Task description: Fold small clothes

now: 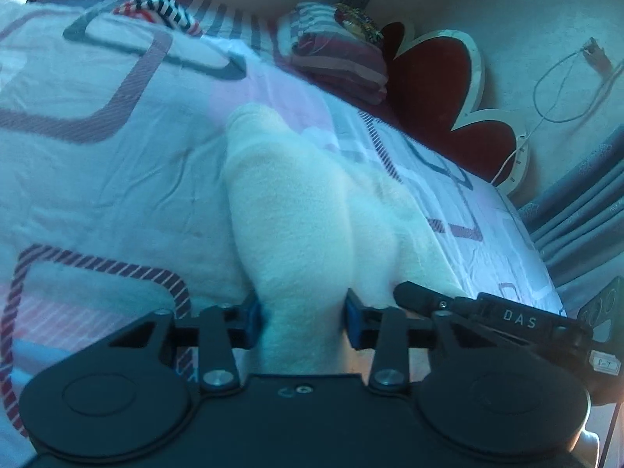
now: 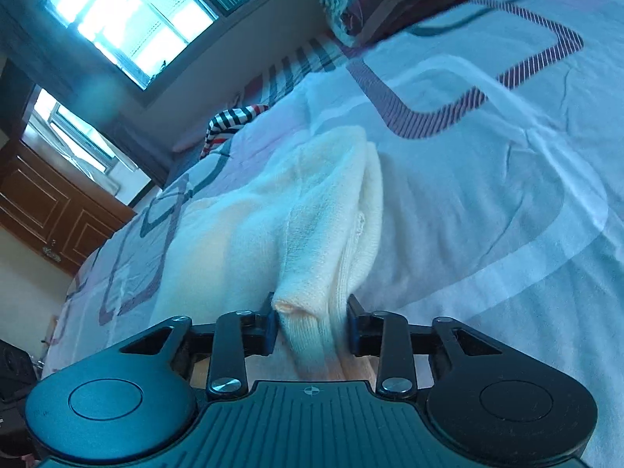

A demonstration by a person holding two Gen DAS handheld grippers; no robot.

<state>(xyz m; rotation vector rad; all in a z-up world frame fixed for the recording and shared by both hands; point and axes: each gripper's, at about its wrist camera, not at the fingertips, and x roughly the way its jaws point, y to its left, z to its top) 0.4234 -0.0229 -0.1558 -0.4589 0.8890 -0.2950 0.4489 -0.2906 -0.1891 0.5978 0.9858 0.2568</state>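
On the patterned bedspread (image 1: 97, 163), your cream knit garment (image 1: 296, 210) stretches lengthwise away from both claws. Your left gripper (image 1: 302, 318) and right gripper (image 2: 312, 321) are each clenched on its near edge.

The right tool (image 2: 311, 323) is pinching a folded edge of a cream knitted garment (image 2: 312, 210) between its two blue pads. The garment is lying on a bed (image 2: 487, 179) with a patterned cover. Behind it, a striped cloth (image 2: 230, 121) and a folded striped blanket (image 2: 382, 4) are resting on the bed, and a window (image 2: 128, 19) is glowing on the wall.
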